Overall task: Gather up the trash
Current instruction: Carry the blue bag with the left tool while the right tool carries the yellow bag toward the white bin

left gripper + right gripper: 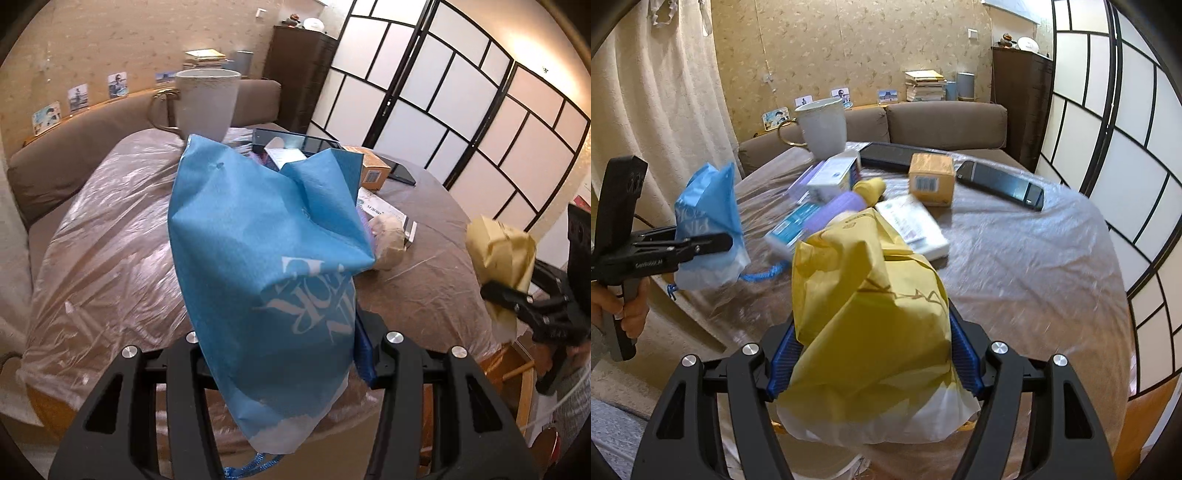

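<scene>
- The blue bag (266, 266) is clamped between the fingers of the left gripper (288, 354), held up above the near edge of the table (424, 295); its drawstring dangles below the jaws.
- The yellow bag (871, 306) is pinched in the right gripper (871, 354) the same way, lifted clear of the plastic-covered tabletop.
- Ahead of the right claw lie the loose items: a white packet (916, 225), a purple tube (834, 212), a small cardboard box (931, 179) and a phone (1001, 184).
- Farther out, beyond both claws, stands a white mug (822, 125).
- Judging by this, the step in hand is carrying the bags as trash or readying them as containers; I cannot tell which.
- The next move likely calls for keeping both grips firm while moving off the table.
</scene>
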The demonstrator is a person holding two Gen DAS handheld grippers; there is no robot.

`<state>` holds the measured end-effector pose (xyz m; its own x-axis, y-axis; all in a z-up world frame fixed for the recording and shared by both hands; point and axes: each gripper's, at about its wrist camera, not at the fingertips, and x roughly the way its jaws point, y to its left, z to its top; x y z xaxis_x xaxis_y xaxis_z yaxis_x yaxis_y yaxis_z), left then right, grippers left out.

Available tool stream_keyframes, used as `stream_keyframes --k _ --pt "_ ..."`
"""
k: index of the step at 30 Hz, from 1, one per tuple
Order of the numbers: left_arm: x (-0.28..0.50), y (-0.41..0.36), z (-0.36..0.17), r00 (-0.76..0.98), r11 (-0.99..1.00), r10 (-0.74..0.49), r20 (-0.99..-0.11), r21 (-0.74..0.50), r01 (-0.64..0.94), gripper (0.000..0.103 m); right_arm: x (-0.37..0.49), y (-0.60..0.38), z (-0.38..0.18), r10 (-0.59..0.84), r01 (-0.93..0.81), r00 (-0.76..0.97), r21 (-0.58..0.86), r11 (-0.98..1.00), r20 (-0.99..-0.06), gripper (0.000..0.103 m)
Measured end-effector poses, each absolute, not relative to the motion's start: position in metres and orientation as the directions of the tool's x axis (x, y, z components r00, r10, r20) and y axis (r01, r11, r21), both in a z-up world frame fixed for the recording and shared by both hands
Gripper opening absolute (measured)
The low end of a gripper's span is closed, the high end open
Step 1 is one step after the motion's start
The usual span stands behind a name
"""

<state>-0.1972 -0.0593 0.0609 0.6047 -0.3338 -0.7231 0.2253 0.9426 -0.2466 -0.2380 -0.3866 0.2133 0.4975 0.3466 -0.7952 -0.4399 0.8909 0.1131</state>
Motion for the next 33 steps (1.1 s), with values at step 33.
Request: stream_keyframes --k 33 --pt "-0.297 -0.08 0.056 0.586 0.934 -0.329 -0.74 -0.165 0.317 0.051 -0.326 -0.365 0.194 0.418 -0.469 0.411 0.205 0.859 -0.81 0.069"
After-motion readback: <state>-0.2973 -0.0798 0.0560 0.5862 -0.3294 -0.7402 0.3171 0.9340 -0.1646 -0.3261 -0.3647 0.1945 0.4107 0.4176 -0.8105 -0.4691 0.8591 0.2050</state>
